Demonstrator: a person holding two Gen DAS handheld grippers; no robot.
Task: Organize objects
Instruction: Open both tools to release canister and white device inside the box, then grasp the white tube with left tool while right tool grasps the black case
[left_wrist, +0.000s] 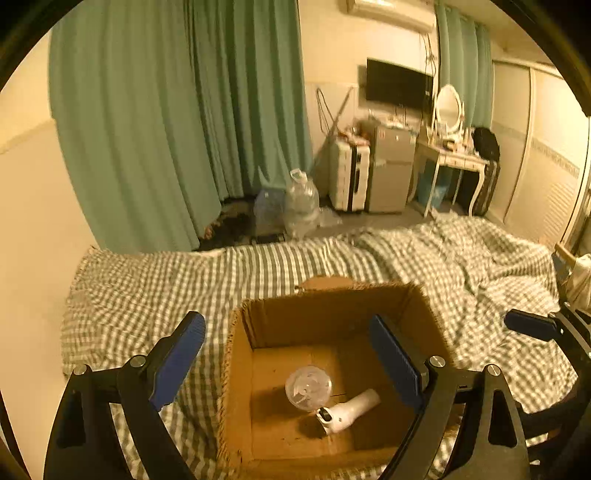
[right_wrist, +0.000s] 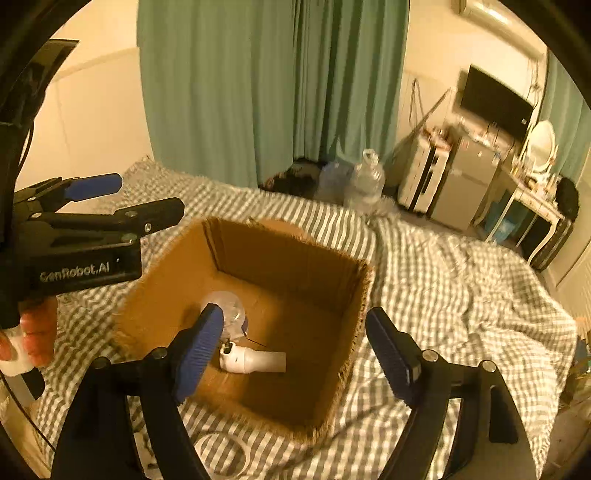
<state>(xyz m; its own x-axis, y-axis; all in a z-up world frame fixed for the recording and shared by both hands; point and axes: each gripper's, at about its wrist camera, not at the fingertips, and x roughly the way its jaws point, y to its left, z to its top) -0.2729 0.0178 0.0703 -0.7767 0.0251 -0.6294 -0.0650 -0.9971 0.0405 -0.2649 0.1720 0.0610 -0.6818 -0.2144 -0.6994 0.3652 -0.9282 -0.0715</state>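
An open brown cardboard box with frayed edges stands on a bed covered by a green and white checked sheet. On the floor of the box lies a small white handheld fan with a clear round head. It lies on its side, the clear head toward the far wall and the white handle pointing to the right.

The left hand-held gripper hangs above the box with its two blue-padded fingers spread wide, and nothing is between them. One finger is over the sheet to the left of the box and the other is over the inside of the box.

The right hand-held gripper is also spread wide and holds nothing. Its left finger is in front of the fan's clear head in the right wrist view, and its right finger is over the right edge of the box. In this view the left hand-held gripper shows at the left side, with the person's fingers under it.

Behind the bed hang long green curtains. On the floor near them stand clear plastic water bottles, and further right a white suitcase just beside a small grey fridge. A black flat screen hangs on the wall above.
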